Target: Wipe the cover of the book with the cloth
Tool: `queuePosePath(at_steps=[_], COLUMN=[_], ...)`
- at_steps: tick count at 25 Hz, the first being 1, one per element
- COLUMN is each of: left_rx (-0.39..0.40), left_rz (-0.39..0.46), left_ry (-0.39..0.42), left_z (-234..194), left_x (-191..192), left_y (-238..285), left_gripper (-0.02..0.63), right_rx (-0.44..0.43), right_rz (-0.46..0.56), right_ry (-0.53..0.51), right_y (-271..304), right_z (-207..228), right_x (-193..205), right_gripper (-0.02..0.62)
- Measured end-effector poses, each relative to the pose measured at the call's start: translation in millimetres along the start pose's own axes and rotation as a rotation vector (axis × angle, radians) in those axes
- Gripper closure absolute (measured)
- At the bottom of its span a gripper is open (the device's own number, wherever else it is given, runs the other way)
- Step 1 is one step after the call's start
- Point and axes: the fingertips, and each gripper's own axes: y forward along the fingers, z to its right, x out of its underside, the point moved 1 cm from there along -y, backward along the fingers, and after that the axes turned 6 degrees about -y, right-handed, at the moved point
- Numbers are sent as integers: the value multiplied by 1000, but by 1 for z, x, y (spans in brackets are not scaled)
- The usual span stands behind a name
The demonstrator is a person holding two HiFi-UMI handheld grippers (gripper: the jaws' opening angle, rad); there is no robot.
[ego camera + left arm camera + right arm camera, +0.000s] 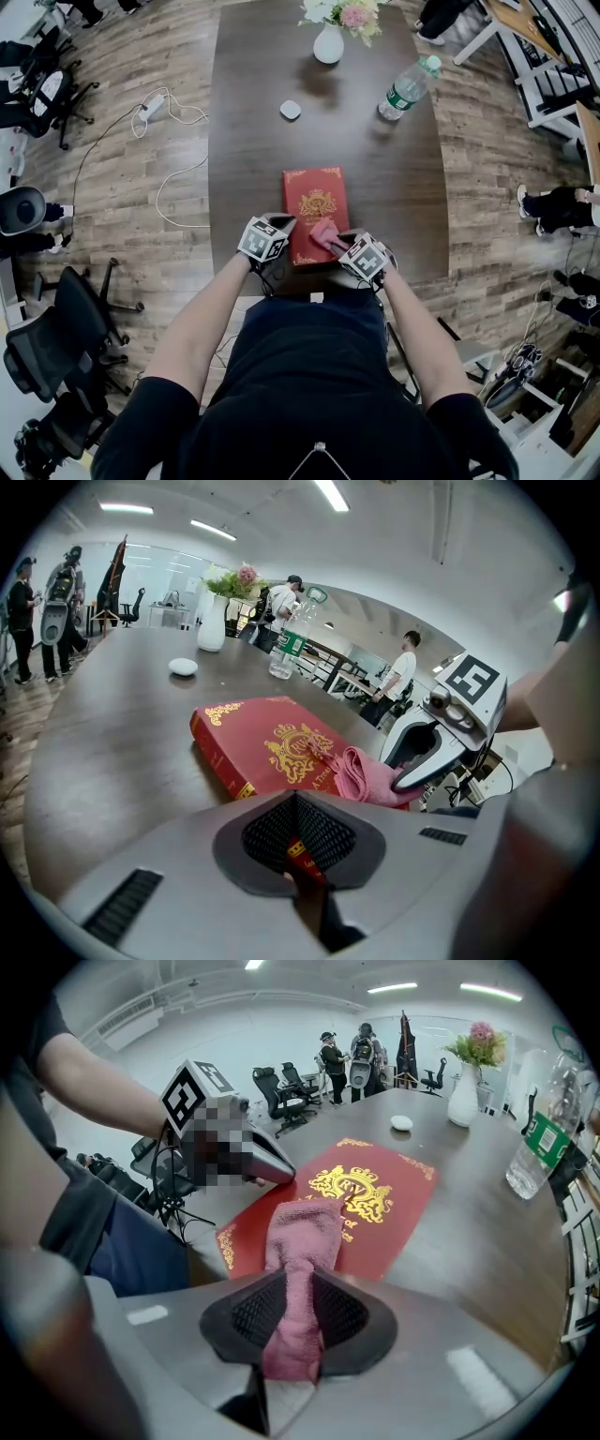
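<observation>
Head view, cloth (325, 234) part-hidden — book (316, 199) edge covered

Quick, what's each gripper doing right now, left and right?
Left gripper: closed on the near edge of the book.
Right gripper: closed on the pink cloth, which lies on the book's cover.

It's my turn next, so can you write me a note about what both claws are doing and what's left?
Left claw: shut on the near edge of the red hardcover book with gold print, likely steadying it.
Right claw: shut on the pink towelling cloth; its free end lies on the cover's near part.
The book lies flat on the dark wooden table, by its near edge.
Done: cloth is on the cover.
Left: probably sweep it toward the far end; how much is wiped, I cannot tell.
</observation>
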Motion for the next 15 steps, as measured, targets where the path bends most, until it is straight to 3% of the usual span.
queuePosePath(at_steps=[15], left_rx=[23], left_rz=[-2], left_ry=[-22], left_z=[-2], left_x=[1], left_y=[-1], left_gripper=[611], right_rx=[-113], right_rz=[-16], right_ry=[-80], right_y=[29], right_z=[-38], right_x=[-36], right_gripper=[500])
